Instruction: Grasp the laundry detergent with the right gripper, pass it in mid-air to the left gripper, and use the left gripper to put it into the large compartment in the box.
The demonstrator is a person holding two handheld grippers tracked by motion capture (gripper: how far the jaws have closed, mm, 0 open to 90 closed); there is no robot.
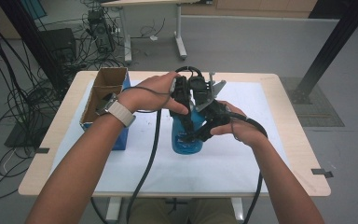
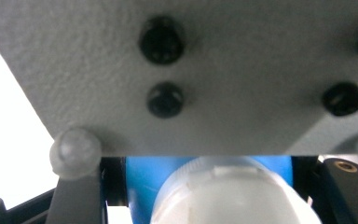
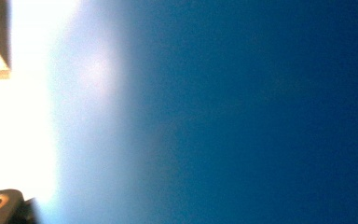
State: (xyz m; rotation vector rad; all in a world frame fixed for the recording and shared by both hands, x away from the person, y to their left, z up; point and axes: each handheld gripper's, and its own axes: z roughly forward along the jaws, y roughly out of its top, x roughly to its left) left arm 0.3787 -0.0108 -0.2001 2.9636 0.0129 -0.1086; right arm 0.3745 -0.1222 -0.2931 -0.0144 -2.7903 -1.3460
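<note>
Near the middle of the high view, a blue plastic bottle (image 1: 186,135) stood upright on the white worktop (image 1: 223,163). The right claw (image 1: 205,131) squeezed its side. Above it, the left claw (image 1: 186,109) was shut on its pale cap (image 2: 233,196), pointing straight down.

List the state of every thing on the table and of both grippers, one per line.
blue bottle: upright, white cap on, gripped.
cardboard box: open-topped, upright, left of the bottle.
left gripper: shut at the bottle's top.
right gripper: shut on the bottle's body.
</note>
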